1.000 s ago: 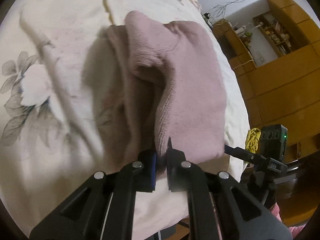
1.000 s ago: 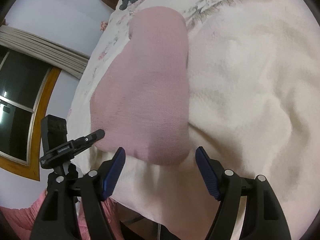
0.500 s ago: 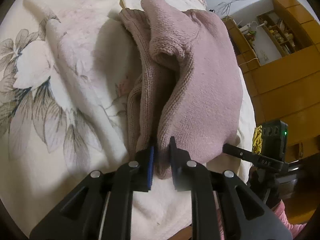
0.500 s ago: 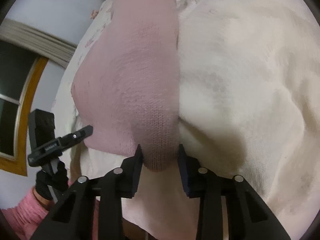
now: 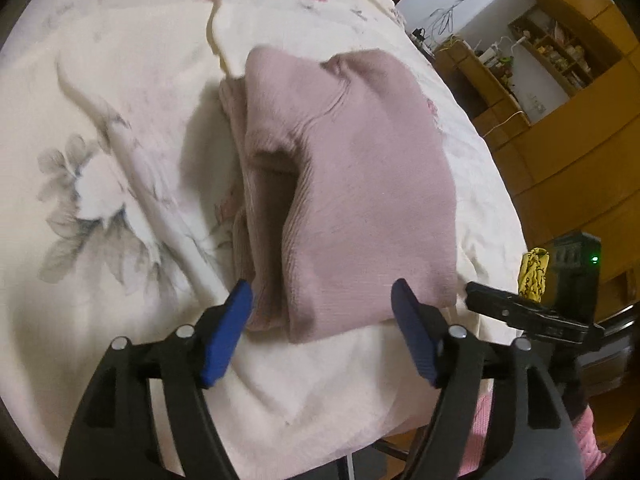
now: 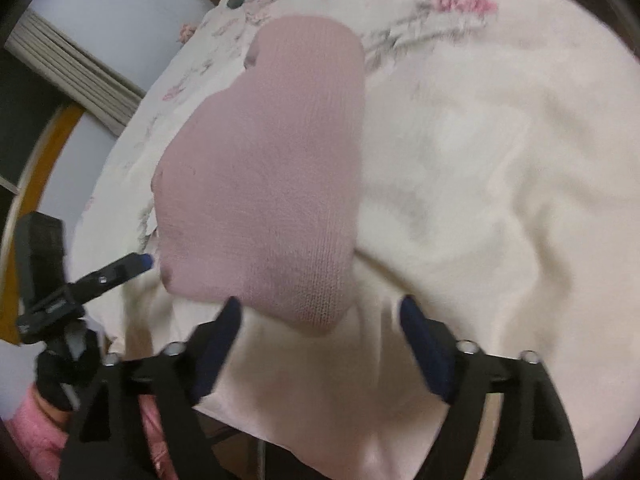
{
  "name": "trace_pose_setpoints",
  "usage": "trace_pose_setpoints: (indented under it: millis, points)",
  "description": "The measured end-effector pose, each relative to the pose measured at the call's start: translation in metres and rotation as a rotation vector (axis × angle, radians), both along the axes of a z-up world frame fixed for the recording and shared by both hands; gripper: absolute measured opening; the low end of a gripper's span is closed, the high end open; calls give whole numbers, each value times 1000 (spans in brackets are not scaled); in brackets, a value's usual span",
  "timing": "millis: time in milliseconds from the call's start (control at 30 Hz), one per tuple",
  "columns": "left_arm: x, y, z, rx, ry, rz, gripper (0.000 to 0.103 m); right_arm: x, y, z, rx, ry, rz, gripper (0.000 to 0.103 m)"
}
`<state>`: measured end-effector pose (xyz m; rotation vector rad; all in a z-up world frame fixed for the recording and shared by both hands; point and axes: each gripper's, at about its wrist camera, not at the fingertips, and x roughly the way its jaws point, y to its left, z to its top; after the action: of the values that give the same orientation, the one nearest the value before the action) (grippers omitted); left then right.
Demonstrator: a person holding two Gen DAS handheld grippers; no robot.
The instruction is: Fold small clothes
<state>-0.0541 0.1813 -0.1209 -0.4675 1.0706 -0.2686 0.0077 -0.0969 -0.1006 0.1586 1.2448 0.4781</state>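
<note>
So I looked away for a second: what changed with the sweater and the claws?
Both claws let go: the left claw and right claw, shut on the sweater's near edge half a second ago, now stand open just short of it. The sweater stays folded on the blanket.

Left black tongs with blue-padded fingers (image 5: 322, 298) gape wide, gripping nothing. Right black tongs with dark blue pads (image 6: 320, 314) are spread just as wide, also gripping nothing. A pink sleeve (image 6: 34, 420) shows behind.
</note>
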Motion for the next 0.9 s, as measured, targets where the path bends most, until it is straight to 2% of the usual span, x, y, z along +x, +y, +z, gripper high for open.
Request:
trace_pose_setpoints:
  millis: [33, 67, 367, 567, 800, 900]
  points:
    - [-1, 1, 5, 12, -2, 10, 77, -1, -1, 3, -27, -8, -15, 96]
    - [-3, 1, 10, 31, -4, 23, 81, -1, -2, 7, -58, -18, -30, 97]
    - [-20, -7, 47, 130, -6, 61, 88, -17, 10, 46, -198, -128, -30, 98]
    - [-34, -14, 64, 174, -18, 71, 89, -26, 12, 65, -241, -148, -47, 99]
    - [-50, -26, 93, 274, -58, 67, 91, -39, 14, 96, -283, -203, -63, 99]
    - [-55, -29, 102, 293, -73, 67, 91, -44, 15, 107, -289, -219, -69, 99]
